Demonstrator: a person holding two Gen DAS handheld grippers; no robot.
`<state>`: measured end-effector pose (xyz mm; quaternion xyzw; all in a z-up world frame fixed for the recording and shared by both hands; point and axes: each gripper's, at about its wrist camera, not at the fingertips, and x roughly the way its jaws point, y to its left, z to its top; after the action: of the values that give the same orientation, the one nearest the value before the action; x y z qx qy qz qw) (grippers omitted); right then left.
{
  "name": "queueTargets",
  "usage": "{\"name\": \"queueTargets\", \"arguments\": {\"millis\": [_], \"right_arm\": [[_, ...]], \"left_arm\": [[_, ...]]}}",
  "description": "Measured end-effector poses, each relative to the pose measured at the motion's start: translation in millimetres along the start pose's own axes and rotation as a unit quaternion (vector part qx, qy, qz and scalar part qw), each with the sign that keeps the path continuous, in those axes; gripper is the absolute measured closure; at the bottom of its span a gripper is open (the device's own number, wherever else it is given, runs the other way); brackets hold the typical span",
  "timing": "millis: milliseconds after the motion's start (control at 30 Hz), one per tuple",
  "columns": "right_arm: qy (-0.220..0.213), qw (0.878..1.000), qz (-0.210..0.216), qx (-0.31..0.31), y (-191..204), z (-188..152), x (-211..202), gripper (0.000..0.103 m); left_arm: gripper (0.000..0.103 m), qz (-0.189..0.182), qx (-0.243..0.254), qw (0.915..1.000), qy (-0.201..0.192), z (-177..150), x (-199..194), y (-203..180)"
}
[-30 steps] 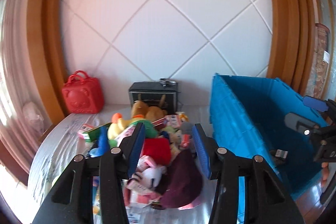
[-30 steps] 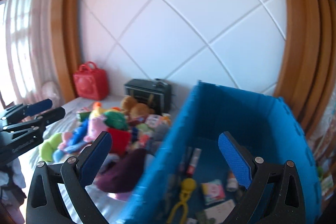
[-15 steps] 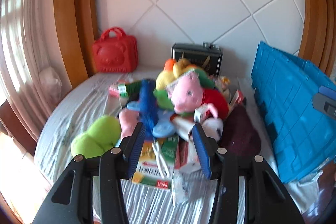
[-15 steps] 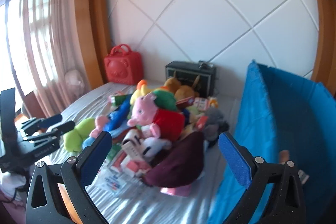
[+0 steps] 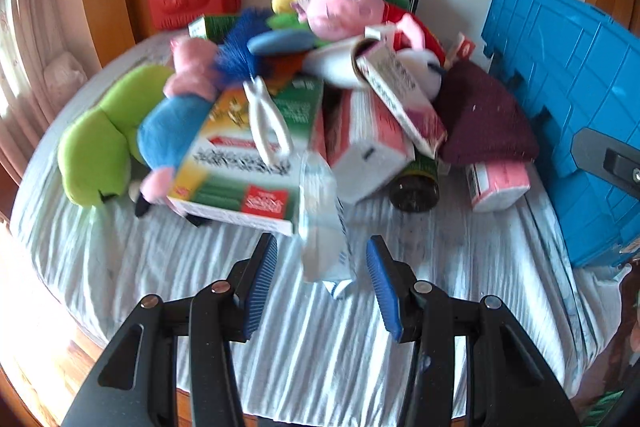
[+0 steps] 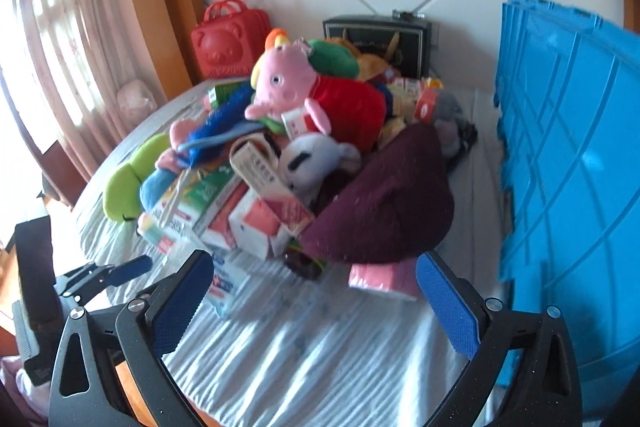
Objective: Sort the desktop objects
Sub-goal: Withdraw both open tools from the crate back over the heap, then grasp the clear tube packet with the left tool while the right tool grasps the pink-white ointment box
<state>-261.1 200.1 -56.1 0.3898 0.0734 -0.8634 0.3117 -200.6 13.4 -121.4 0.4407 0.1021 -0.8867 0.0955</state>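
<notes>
Both pairs of tongs have been brought down and tipped toward the heap of desktop objects since a second ago, when mostly padded wall filled the views and the inside of the blue crate (image 5: 568,99) could be looked into. The left tongs (image 5: 320,291) are held partly open and empty above the striped tabletop (image 5: 328,347), their gap unchanged, with a clear plastic packet (image 5: 320,219) seen just past the pads at 12 o'clock, apparently untouched. The right tongs (image 6: 316,303) are spread wide and also empty, a pink pack (image 6: 384,279) and a maroon cap (image 6: 388,211) lying beyond them toward 12 o'clock. In the left view the heap is spread from 10 to 2 o'clock: a pink pig plush (image 5: 344,3) on top, a green and yellow box (image 5: 244,163) bearing white pliers (image 5: 266,123), and a dark jar (image 5: 416,183) beside a pink and white carton (image 5: 372,143). The crate is stood at 3 o'clock. No object has yet been lifted; the descent suggests a first pick is being lined up, most likely the packet nearest the left tongs.
</notes>
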Motion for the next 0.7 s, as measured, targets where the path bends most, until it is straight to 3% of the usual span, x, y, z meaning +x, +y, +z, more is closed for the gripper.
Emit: {"name": "queueTargets", "arguments": {"millis": [200,233,267,300,400,467,533,700], "right_arm": [[0.022,1.000,0.002,0.002,-4.8,-14.6,12.8,0.000],[0.024,1.000,0.003,0.001,-4.7,-15.6,15.0,0.000],[0.027,1.000,0.005,-0.001,-4.8,-16.2,17.8,0.000],[0.030,1.000,0.009,-0.002,-4.8,-16.7,20.9,0.000],[0.031,0.999,0.023,-0.006,-2.3,-16.3,26.1,0.001],[0.028,0.999,0.026,-0.017,2.2,-14.4,28.7,0.013],[0.025,0.999,0.025,-0.029,8.0,-10.7,32.6,0.041],[0.014,0.998,0.042,-0.043,19.2,9.2,47.1,0.044]], "left_arm": [[0.057,-0.002,-0.003,0.9999,0.011,-6.7,34.5,-9.9],[0.060,-0.001,-0.004,0.9999,0.012,-5.4,38.5,-10.2],[0.075,-0.002,-0.005,0.9999,0.011,-3.6,40.4,-10.2],[0.083,-0.005,-0.003,0.9999,0.008,-2.0,40.1,-10.5],[0.084,-0.014,0.008,0.9997,-0.017,2.4,28.8,-14.2],[0.084,-0.015,0.019,0.9991,-0.036,7.4,16.4,-18.3],[0.085,-0.014,0.022,0.9981,-0.055,16.8,3.6,-20.6],[0.085,0.015,0.024,0.9958,-0.087,47.4,-7.2,-18.6]]}}
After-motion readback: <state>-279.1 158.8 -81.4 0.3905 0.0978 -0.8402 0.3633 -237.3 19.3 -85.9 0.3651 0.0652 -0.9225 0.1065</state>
